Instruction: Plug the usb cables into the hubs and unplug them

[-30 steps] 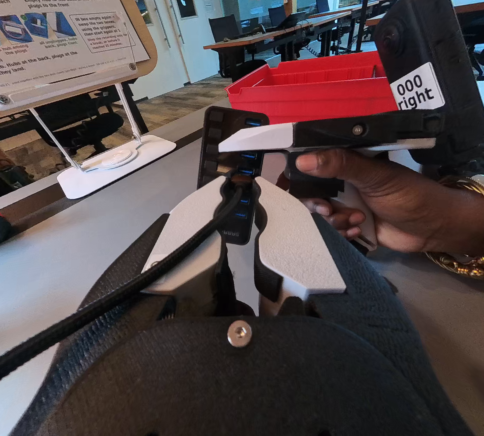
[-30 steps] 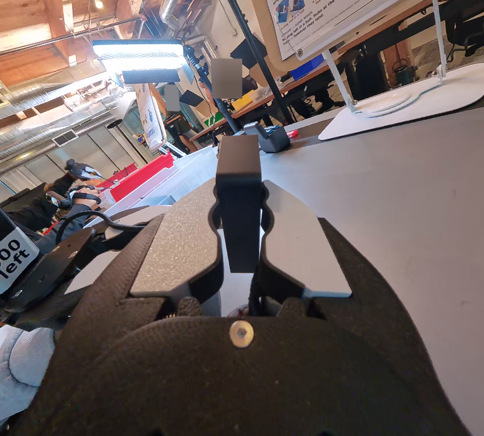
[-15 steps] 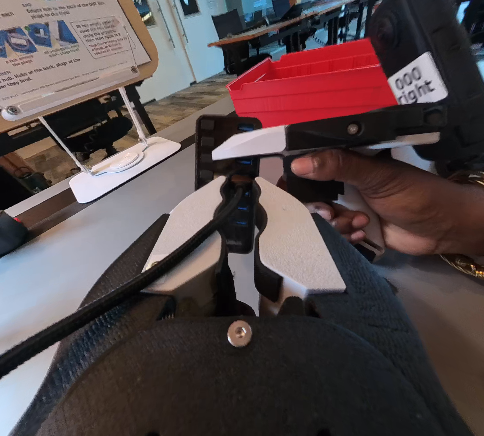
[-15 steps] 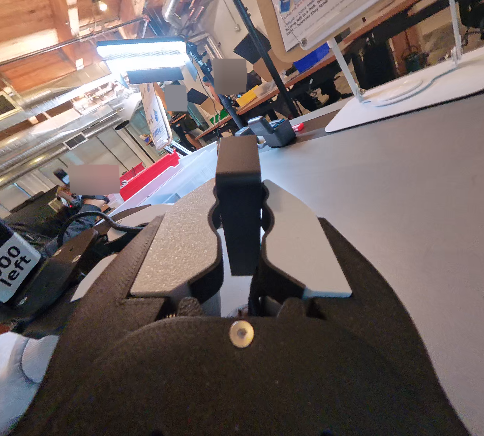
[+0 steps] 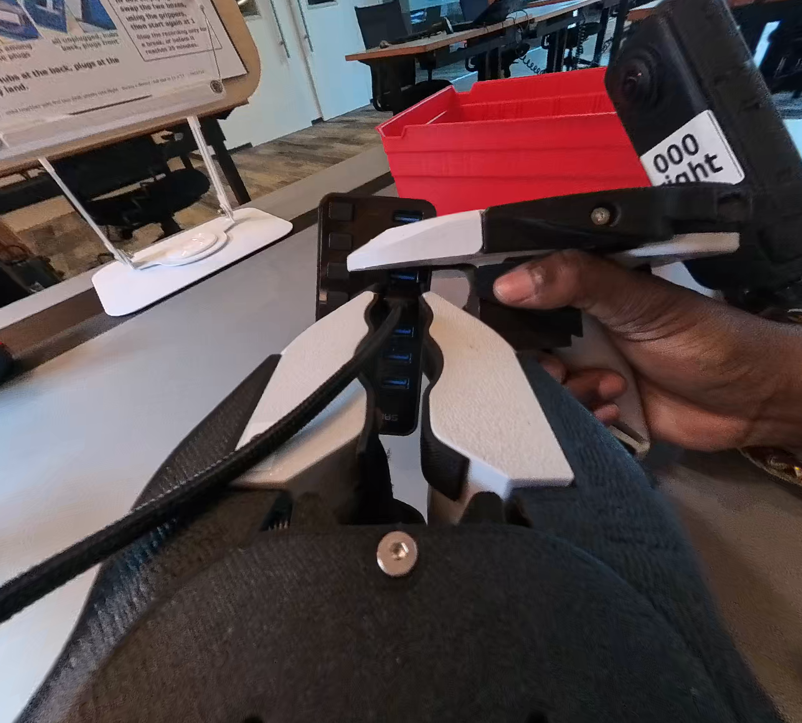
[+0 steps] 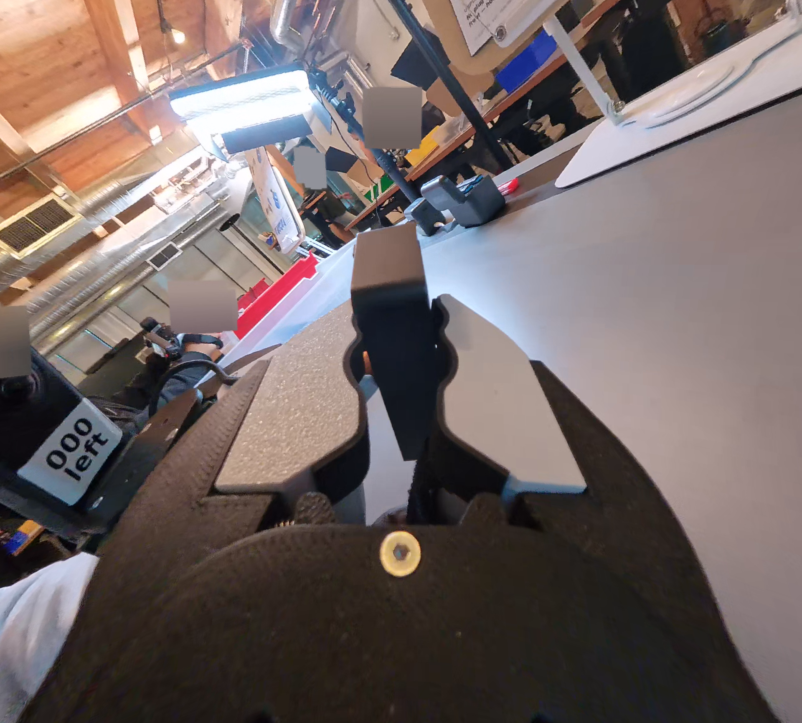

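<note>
My right gripper (image 6: pixel 397 327) is shut on a black USB hub (image 6: pixel 390 311) and holds it upright above the grey table. In the left wrist view the hub (image 5: pixel 373 225) shows its row of blue ports, with the right gripper's white finger (image 5: pixel 416 242) across it. My left gripper (image 5: pixel 397 300) is shut on the plug of a black braided USB cable (image 5: pixel 217 472), and the plug meets a middle port of the hub. The cable runs back over my left finger to the lower left.
A red bin (image 5: pixel 499 146) stands behind the hub. A sign board on a white stand (image 5: pixel 191 255) is at the back left. A dark grey holder (image 6: pixel 468 199) sits at the table's far edge. The left gripper's body (image 6: pixel 65 450) shows low left in the right wrist view. Both grippers' tips are close together, under 4 cm apart.
Both grippers keep their grip. The right gripper has tilted with the hub, and the whole scene has shifted slightly; the plug stays at the hub's port.
</note>
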{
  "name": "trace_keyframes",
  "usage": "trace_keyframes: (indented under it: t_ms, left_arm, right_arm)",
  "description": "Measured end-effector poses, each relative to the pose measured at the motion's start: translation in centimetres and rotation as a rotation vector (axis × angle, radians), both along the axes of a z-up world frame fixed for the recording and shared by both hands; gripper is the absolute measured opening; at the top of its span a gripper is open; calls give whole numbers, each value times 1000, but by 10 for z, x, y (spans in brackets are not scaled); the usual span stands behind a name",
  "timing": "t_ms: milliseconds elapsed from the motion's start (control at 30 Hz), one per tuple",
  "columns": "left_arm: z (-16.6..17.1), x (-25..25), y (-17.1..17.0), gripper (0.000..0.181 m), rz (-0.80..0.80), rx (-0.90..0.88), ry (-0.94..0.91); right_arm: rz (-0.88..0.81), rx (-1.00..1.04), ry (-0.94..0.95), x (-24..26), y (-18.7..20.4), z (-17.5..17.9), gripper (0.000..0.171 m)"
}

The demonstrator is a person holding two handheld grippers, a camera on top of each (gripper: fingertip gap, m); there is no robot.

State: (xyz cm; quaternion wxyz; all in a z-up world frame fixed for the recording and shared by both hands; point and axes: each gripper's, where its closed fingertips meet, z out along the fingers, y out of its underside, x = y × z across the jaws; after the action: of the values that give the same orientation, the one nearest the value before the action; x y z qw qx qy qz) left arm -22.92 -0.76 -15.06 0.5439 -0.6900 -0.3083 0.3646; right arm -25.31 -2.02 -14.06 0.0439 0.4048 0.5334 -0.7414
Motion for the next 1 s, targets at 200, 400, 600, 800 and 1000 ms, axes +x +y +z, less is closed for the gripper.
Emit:
trace_keyframes:
  t_ms: [200,400,600,800,1000]
  left_arm:
    - [22,4,4,20,-63,107,83]
    - [18,62,54,35,-590,244,-129]
    - [68,127,47,35,-1032,484,-14]
    - [126,53,-60,40,-509,971,243]
    - [123,24,-106,46,-180,918,325]
  right_arm:
    - [37,2,94,2,3,24,27]
    - [-261,131,215,-46,75,41,27]
    - [-352,243,184,-63,99,30,27]
    - [-309,461,193,-60,73,-3,27]
    - [-299,570,200,-60,63,-22,27]
